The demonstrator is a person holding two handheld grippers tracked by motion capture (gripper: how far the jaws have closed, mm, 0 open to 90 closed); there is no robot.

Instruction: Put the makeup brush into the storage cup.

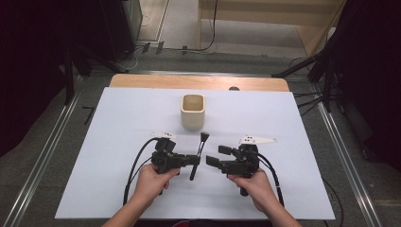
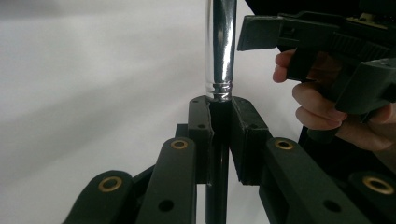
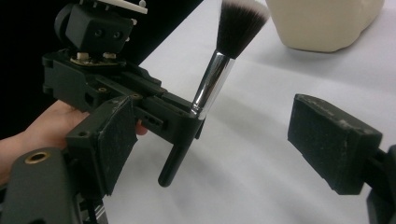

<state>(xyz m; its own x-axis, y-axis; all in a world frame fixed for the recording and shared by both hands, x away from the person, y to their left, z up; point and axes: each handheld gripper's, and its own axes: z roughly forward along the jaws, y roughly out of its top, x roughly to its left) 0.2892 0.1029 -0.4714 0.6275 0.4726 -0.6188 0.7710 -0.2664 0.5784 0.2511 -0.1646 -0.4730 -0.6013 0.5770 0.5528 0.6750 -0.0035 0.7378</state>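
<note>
Two bare forearms with no sleeves hold matte black, blocky grippers. The left gripper (image 1: 195, 160) and right gripper (image 1: 213, 156) each trail a looping black cable and carry a pale three-cornered plate with dark dots. Brass-ringed pivots and small screw holes mark the linkages.

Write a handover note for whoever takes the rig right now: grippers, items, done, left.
Left gripper: shut on the makeup brush, clamped on the black handle just below the silver ferrule, bristles pointing toward the cup.
Right gripper: open, holding nothing, facing the brush.
Beige cup: upright on the white table beyond the grippers, looks empty.
Done: brush picked up.
Left: probably drop the brush into the cup, perhaps after handing it to the right gripper.
</note>
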